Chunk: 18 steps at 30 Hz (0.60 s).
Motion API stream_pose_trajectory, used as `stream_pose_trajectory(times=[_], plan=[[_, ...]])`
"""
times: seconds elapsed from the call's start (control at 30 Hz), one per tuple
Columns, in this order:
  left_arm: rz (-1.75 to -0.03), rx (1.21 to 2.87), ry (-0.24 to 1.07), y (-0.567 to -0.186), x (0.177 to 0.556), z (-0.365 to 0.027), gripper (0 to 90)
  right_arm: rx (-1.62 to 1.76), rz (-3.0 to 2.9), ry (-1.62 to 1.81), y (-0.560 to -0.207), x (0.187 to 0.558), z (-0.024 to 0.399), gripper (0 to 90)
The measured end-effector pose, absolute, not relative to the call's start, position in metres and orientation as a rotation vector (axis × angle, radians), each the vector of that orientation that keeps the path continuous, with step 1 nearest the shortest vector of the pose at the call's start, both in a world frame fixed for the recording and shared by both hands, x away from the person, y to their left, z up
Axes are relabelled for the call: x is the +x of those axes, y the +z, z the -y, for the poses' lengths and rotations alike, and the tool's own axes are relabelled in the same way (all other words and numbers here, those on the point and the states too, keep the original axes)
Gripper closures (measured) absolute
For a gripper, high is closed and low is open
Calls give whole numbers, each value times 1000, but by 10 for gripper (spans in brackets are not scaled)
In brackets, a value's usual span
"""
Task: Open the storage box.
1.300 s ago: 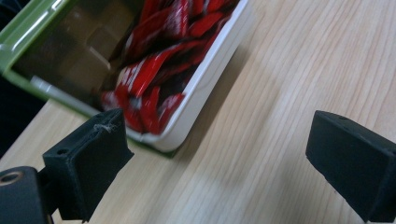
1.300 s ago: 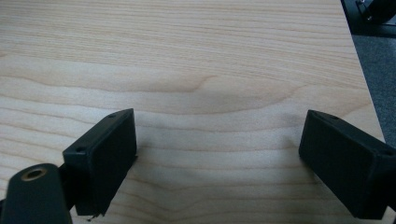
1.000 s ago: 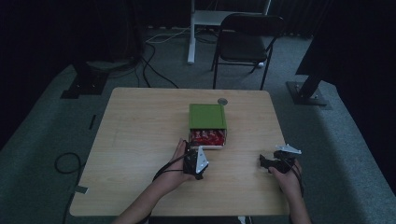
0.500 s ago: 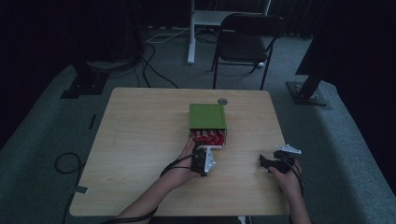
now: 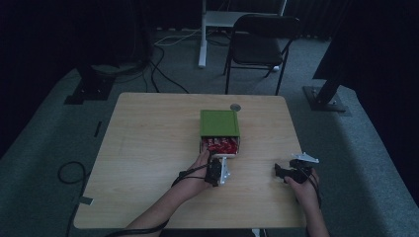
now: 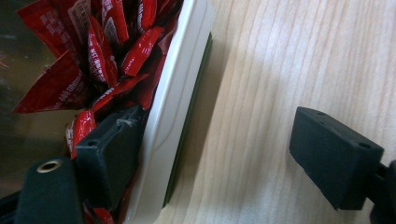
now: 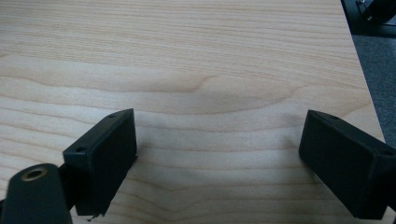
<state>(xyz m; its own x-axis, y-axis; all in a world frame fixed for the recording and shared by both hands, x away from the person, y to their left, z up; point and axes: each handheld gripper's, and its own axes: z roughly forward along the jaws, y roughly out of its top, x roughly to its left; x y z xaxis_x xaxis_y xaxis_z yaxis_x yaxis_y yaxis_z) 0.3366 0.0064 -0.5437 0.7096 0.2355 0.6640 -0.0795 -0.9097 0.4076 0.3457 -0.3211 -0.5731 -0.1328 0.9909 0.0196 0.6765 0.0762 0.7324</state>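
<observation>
A green box (image 5: 219, 122) lies mid-table, its white tray (image 5: 238, 146) pulled out toward me and packed with red packets (image 5: 221, 145). My left gripper (image 5: 218, 171) sits at the tray's near end. In the left gripper view this gripper (image 6: 217, 135) is open and straddles the tray's white wall (image 6: 170, 107). One jaw is inside among the red packets (image 6: 100, 51), the other is over bare wood. My right gripper (image 5: 288, 172) rests near the table's front right; in its own view the gripper (image 7: 219, 135) stands open over bare tabletop with nothing between the jaws.
A small round grey object (image 5: 235, 106) lies just beyond the green box. The wooden table (image 5: 148, 148) has free room to the left. Behind the table a black folding chair (image 5: 262, 44) stands on the floor. The table's right edge (image 7: 359, 70) is close to my right gripper.
My left gripper has shifted a little to the right along the tray's near end. The right gripper has stayed where it was.
</observation>
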Motion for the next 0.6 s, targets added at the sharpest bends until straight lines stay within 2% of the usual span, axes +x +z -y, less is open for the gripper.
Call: stream_pose_trajectory(times=[0.2, 0.3, 0.4, 0.43, 0.47, 0.5, 0.6], plan=[[0, 2511, 1221, -552, 338, -8, 297, 1645, -1866, 831, -573, 346, 321, 106], [3, 2501, 1265, -555, 339, -7, 349, 1645, -1866, 831, -573, 346, 321, 106], [14, 2494, 1319, -556, 340, -7, 451, 1645, -1866, 831, -573, 346, 321, 106], [14, 2494, 1319, -556, 340, -7, 451, 1645, -1866, 831, -573, 346, 321, 106], [13, 2471, 1377, -557, 341, -6, 451, 1645, -1866, 831, -573, 346, 321, 106], [12, 2458, 1411, -558, 341, -6, 543, 1645, -1866, 831, -573, 346, 321, 106], [24, 2443, 1488, -559, 341, -5, 690, 1645, -1866, 831, -573, 346, 321, 106]])
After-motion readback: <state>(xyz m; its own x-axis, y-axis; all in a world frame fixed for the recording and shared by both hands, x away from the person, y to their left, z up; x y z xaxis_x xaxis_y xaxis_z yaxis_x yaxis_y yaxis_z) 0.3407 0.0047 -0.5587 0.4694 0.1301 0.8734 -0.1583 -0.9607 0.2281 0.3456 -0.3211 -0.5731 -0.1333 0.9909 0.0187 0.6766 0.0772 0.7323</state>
